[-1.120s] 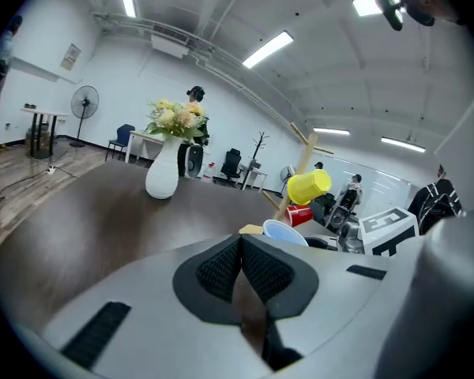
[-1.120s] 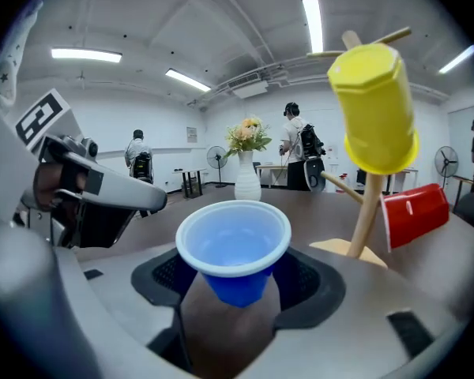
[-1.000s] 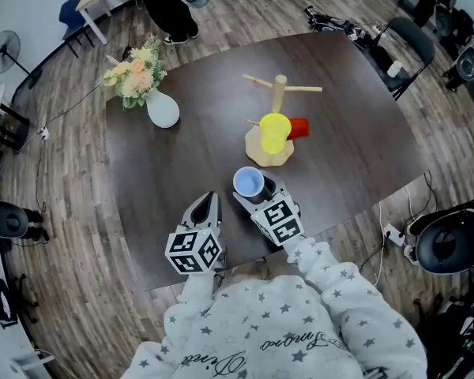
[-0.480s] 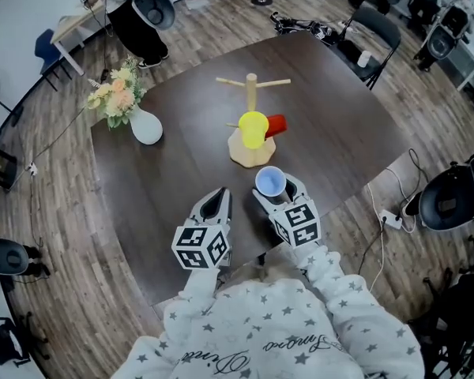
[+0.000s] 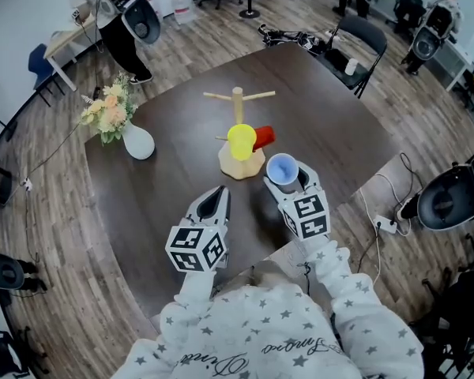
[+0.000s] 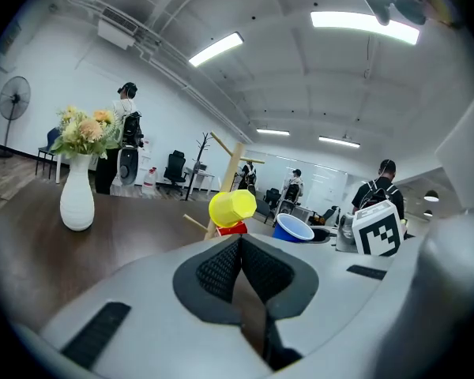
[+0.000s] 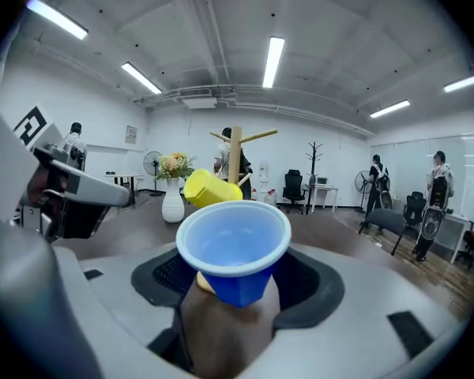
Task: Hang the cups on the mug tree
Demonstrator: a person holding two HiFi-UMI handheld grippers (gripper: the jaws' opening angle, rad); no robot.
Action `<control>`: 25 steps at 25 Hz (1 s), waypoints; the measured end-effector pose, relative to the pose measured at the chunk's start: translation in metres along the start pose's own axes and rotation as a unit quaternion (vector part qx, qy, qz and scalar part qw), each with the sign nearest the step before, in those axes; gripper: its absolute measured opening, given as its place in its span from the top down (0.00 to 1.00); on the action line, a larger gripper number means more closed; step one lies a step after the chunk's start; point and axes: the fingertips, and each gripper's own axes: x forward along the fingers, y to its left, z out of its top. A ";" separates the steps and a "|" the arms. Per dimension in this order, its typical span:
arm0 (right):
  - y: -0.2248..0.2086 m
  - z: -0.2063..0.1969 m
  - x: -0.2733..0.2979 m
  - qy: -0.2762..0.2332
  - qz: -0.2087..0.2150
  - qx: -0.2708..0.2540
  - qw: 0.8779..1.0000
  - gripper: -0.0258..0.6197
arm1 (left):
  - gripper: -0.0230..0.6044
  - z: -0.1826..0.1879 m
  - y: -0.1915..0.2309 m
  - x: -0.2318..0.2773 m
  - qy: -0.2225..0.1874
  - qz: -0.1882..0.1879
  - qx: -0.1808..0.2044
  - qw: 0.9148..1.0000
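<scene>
**Inspector:** Begin with the largest item.

**Assistant:** Dark wooden table [image 5: 332,125], angular in outline. The wooden mug tree [image 5: 238,109] stands near its middle on a pale base, with two upper pegs bare. A white vase [image 5: 137,142] of flowers stands well apart, on the left in the head view.

**Inspector:** The grippers?

**Assistant:** The left gripper [image 5: 216,202] is over the near part of the table, pointing toward the tree. Its jaws are pressed together with nothing between them. The right gripper [image 5: 291,181] has its jaws spread round the blue cup [image 5: 282,169], pads against the cup's lower wall.

**Inspector:** Position of that cup?

**Assistant:** Upright, mouth up, empty, near the tree's base on its right side in the head view, and apart from it.

**Inspector:** Remaining cups?

**Assistant:** The yellow cup [image 5: 241,141] hangs tilted low on the tree. The red cup [image 5: 263,137] is just beside it, lying sideways. Whether it sits on a peg cannot be told.
</scene>
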 end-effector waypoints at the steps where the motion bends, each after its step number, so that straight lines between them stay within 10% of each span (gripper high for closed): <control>1: -0.004 0.005 0.001 -0.002 -0.002 -0.005 1.000 0.49 | 0.92 0.003 -0.001 0.000 -0.003 0.001 0.000 1.000; 25: -0.076 0.082 0.052 0.016 0.008 -0.178 0.984 0.50 | 0.92 0.052 -0.015 0.019 -0.036 0.018 0.006 0.999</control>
